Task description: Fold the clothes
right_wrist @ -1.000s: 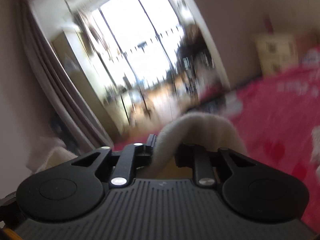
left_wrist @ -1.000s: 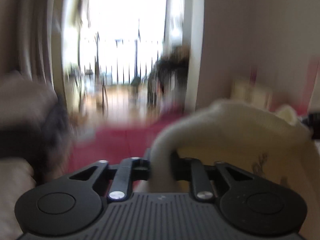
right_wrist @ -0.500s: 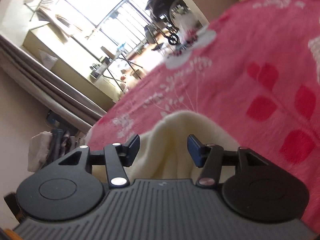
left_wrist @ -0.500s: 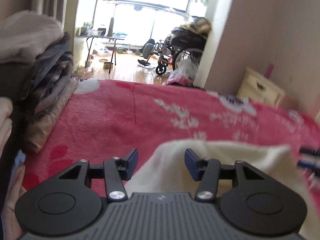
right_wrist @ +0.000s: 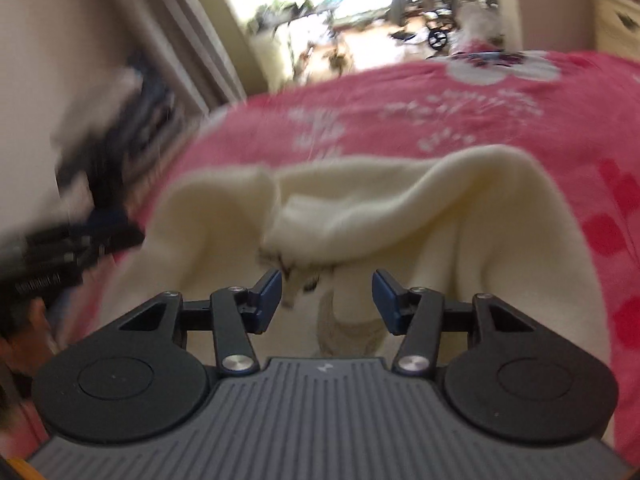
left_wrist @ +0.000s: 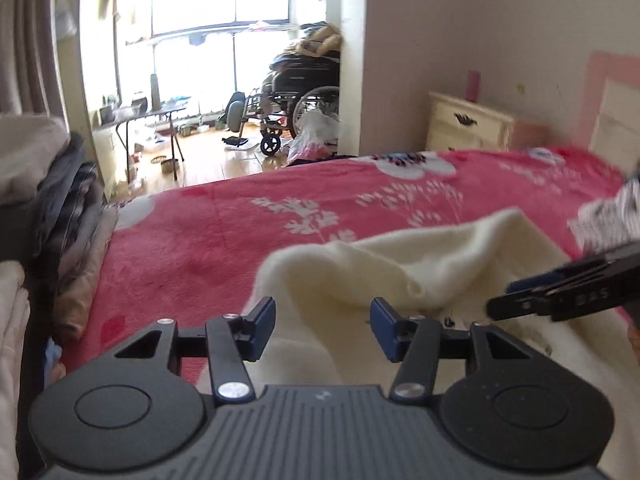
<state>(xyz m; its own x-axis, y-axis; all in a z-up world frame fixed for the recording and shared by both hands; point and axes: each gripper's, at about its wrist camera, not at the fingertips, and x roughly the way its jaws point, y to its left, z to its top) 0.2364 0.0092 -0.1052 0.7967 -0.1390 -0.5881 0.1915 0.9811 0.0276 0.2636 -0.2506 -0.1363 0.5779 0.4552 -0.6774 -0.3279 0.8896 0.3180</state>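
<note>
The cream garment (left_wrist: 420, 264) is lying rumpled on the pink bed (left_wrist: 240, 232), and both the left gripper (left_wrist: 323, 330) and right gripper (right_wrist: 327, 300) have their jaws apart over it, gripping nothing, right jaws just narrowing slightly.

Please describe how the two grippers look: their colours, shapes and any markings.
Both the left gripper and the right gripper share one design: black linkage arms with silver pivot screws, dark blue pads on the jaws, round black discs at each side, and a ribbed dark grey body bearing a small pale logo.
</note>
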